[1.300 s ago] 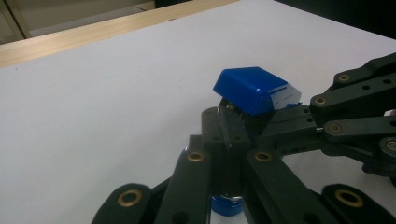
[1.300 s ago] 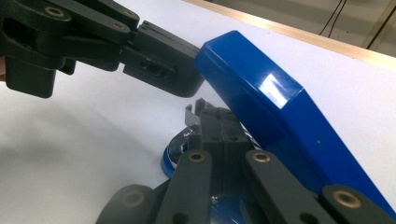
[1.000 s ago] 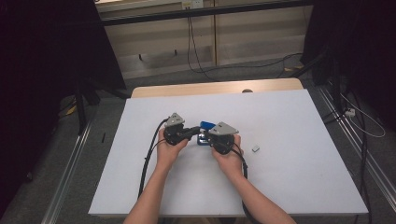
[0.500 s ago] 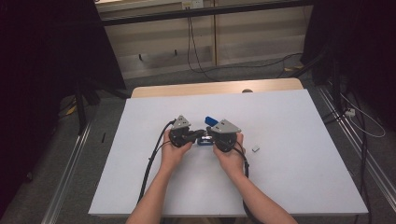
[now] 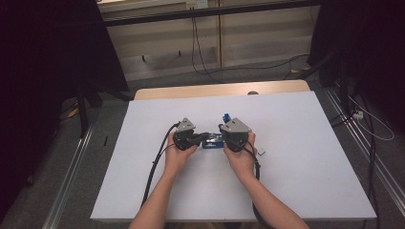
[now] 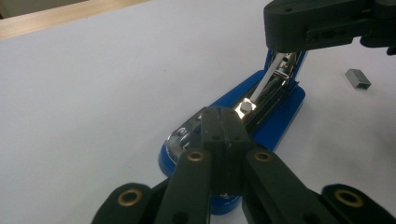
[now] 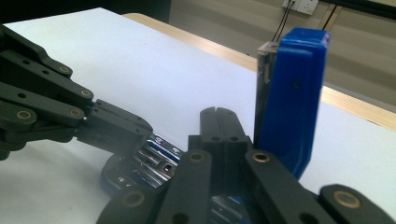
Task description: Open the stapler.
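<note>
A blue stapler (image 6: 275,112) with silver metal lies on a white table (image 5: 305,171), beside black grippers.

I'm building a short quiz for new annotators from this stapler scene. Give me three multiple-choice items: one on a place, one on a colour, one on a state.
1. Where does the strip of staples lie?
A. on the white table, beside the right gripper
B. inside the stapler
C. on the floor

2. What colour is the stapler?
A. red
B. blue
C. green

3. How does the stapler's top cover stand?
A. shut flat
B. taken off
C. swung up, open

Answers: 1 A, it lies alone on the sheet in the high view; 2 B, base and cover are blue; 3 C, it stands upright in the right gripper view above the bare metal channel.
</note>
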A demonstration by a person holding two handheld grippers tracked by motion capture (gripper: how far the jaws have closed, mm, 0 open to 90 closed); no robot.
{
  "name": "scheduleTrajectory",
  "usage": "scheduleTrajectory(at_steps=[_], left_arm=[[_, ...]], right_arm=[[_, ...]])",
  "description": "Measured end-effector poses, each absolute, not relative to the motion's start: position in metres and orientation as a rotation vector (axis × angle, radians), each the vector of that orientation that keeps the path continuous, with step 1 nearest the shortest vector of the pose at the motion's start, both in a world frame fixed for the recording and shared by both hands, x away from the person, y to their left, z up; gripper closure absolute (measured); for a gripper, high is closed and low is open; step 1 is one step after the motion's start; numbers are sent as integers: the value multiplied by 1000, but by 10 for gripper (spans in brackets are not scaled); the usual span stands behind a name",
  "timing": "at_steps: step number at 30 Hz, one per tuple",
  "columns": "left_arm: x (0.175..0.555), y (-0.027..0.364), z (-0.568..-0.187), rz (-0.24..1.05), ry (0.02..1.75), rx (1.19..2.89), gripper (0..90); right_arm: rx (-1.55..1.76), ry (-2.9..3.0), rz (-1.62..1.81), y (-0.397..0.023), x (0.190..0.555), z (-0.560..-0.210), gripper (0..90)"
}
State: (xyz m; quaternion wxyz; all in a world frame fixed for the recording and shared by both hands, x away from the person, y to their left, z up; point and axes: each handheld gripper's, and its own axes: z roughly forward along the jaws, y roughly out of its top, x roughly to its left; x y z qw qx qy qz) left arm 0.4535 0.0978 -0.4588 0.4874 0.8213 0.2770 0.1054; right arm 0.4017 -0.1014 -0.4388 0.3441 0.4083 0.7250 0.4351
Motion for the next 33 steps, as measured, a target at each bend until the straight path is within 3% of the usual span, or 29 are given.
scheduleTrajectory(at_steps=[33], left_arm=[[454, 98, -459, 236, 690, 1991, 900]], right_arm=[[1203, 1884, 1046, -163, 402, -458, 900]])
